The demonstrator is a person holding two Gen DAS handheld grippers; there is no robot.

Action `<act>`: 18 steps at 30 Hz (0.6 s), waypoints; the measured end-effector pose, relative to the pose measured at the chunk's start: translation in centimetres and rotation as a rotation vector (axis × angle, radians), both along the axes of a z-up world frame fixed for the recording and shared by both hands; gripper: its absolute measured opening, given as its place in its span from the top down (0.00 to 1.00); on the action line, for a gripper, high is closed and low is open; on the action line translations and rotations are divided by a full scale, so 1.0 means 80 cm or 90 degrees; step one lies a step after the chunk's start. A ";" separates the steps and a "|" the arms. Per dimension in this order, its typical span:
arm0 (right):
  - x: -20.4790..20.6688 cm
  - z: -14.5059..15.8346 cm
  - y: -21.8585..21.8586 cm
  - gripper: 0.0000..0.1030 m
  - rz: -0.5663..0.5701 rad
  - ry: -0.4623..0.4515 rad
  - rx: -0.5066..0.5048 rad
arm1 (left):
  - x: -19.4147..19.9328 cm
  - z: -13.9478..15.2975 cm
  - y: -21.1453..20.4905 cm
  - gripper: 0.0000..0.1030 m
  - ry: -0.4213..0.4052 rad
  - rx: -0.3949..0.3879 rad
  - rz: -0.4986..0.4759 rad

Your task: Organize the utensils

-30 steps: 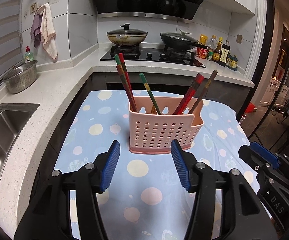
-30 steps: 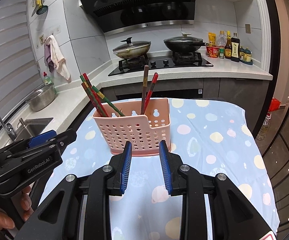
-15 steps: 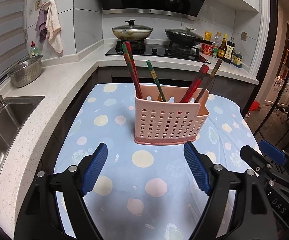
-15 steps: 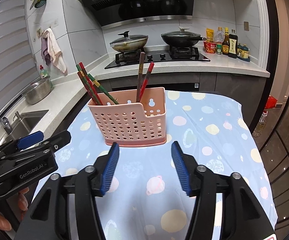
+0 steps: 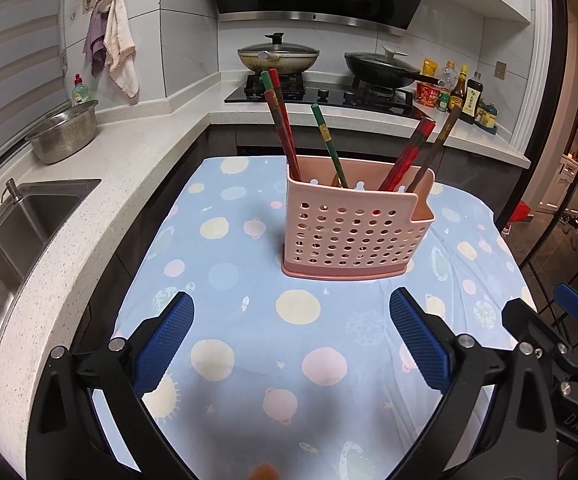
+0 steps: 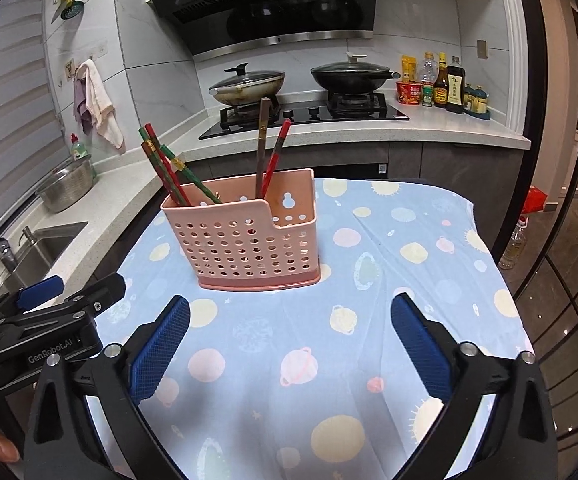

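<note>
A pink perforated utensil basket [image 5: 353,232] stands on the spotted blue cloth [image 5: 249,320]; it also shows in the right wrist view [image 6: 249,236]. Several chopsticks stand in it: red and green ones [image 5: 283,120] at its left, a red one [image 5: 409,152] and a brown one [image 5: 437,144] at its right. My left gripper [image 5: 291,336] is wide open and empty, short of the basket. My right gripper [image 6: 289,336] is wide open and empty, also short of it. Each gripper shows at the edge of the other's view.
A sink [image 5: 17,224] and a steel colander [image 5: 65,136] lie on the counter to the left. A stove with two lidded pans [image 5: 277,56] and sauce bottles [image 5: 461,92] stands behind the table. The table's right edge drops to the floor.
Both grippers have opened from narrow to wide and pulled back a little from the basket. The basket and chopsticks have not moved.
</note>
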State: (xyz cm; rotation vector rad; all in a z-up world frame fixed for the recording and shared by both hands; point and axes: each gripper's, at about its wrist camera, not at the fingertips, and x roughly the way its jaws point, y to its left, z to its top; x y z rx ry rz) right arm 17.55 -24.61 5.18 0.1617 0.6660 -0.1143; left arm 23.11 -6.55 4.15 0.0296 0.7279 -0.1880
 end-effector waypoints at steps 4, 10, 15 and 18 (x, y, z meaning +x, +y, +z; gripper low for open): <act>-0.001 -0.002 -0.001 0.06 -0.003 0.002 -0.004 | -0.001 -0.003 0.000 0.08 -0.001 0.006 0.008; -0.003 -0.007 0.000 0.06 -0.004 0.010 -0.001 | -0.002 -0.004 -0.001 0.08 0.000 0.011 0.013; -0.004 -0.012 0.000 0.06 -0.004 0.018 0.001 | -0.004 -0.006 -0.001 0.08 -0.001 0.014 0.013; -0.005 -0.013 0.000 0.06 -0.003 0.020 -0.001 | -0.004 -0.006 -0.002 0.08 -0.003 0.017 0.013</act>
